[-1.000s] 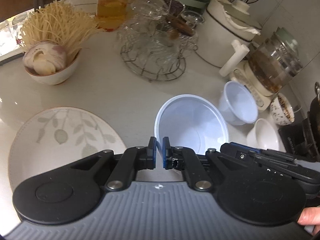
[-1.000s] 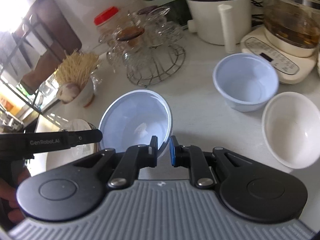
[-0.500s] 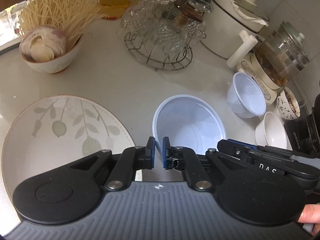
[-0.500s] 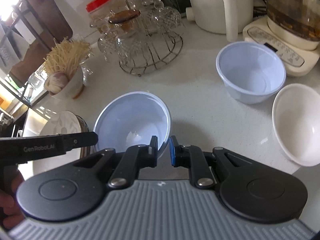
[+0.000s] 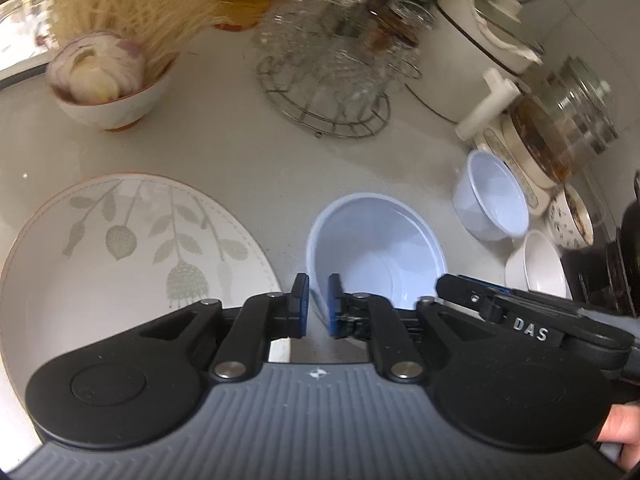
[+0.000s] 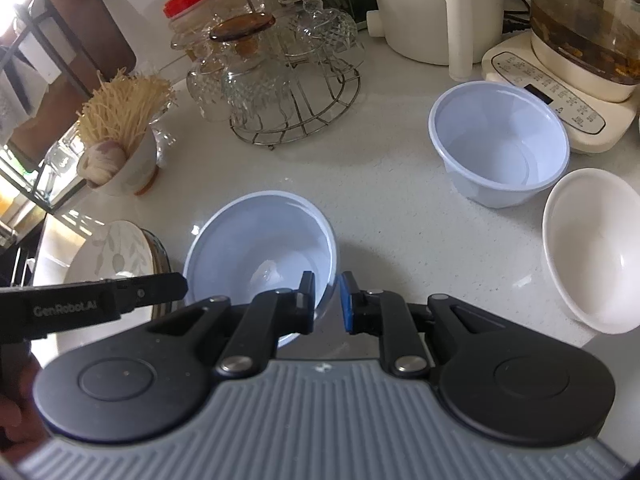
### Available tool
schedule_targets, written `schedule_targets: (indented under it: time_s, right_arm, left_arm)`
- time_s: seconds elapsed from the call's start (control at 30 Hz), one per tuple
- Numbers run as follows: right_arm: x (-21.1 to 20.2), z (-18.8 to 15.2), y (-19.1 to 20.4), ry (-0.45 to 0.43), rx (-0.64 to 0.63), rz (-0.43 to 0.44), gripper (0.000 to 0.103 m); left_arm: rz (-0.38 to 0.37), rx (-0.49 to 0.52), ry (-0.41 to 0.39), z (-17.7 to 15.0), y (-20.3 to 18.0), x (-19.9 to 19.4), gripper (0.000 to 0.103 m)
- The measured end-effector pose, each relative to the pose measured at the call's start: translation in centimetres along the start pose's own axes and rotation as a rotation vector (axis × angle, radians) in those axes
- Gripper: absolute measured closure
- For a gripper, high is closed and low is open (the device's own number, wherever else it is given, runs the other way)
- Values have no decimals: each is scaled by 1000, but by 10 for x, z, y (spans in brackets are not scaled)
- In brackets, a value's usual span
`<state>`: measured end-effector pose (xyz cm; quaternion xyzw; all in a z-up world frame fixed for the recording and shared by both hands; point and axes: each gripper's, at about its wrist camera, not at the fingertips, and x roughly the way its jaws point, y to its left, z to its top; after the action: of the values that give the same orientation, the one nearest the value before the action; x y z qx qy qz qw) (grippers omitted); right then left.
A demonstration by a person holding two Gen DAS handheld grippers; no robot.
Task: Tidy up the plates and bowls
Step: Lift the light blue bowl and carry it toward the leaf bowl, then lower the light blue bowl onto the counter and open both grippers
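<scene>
Left claw jaws just opening, bowl rim between them – right claw narrow on rim at 4 o'clock; plate at 9.

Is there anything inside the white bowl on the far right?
No, the white bowl shows only its bare, empty inside in the right wrist view.

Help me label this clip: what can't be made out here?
- Left wrist view: left claw has just been opening, blue bowl rim between its pads; contact unclear.
- Left wrist view: glasses on the rack motion-blurred.
- Right wrist view: white bowl cut by right edge.
</scene>
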<state>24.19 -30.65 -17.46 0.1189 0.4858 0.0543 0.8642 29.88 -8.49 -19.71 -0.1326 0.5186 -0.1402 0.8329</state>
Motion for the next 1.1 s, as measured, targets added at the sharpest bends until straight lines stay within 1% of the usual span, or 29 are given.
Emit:
schedule_targets:
  time_s: [0.03, 0.07, 0.1, 0.17, 0.2, 0.23, 0.3, 0.33, 0.47, 0.57, 0.87, 0.93, 1.1]
  right_arm:
    - [-1, 1, 0, -2, 3, -1, 84]
    - [-3, 2, -1, -11, 3, -2, 76]
    - [-6, 2, -1, -25, 0, -4, 61]
    - [-14, 3, 0, -63, -10, -2, 50]
    - [-17, 4, 0, -70, -16, -3, 51]
    - [-20, 5, 0, -77, -21, -5, 51]
    - [-28, 8, -1, -102, -26, -9, 51]
    - [-32, 9, -1, -114, -27, -11, 51]
    - [-51, 12, -3, -145, -31, -16, 51]
    - [-71, 13, -2, -190, -45, -23, 51]
    - [-129, 12, 7, -277, -69, -22, 51]
    - [-139, 10, 9, -293, -71, -21, 51]
    - [-158, 4, 10, -324, -86, -45, 51]
  left_arm:
    - [-6, -12, -5, 0, 2, -1, 82]
    - [-14, -26, -10, -1, 3, -3, 81]
    - [-19, -33, -15, -1, 3, -5, 78]
    - [-14, -23, -22, -2, 1, -9, 76]
    - [-8, -17, -26, -2, -1, -11, 72]
    - [-2, -12, -32, -1, -3, -13, 66]
    - [4, -1, -50, -1, -6, -20, 59]
    - [7, 5, -59, -1, -8, -25, 59]
    - [10, 31, -84, 1, -15, -43, 58]
    - [15, 49, -109, 2, -22, -61, 58]
    - [-33, 105, -175, 1, -49, -105, 58]
    - [-29, 118, -186, 0, -55, -113, 58]
    - [-50, 128, -201, -2, -64, -127, 56]
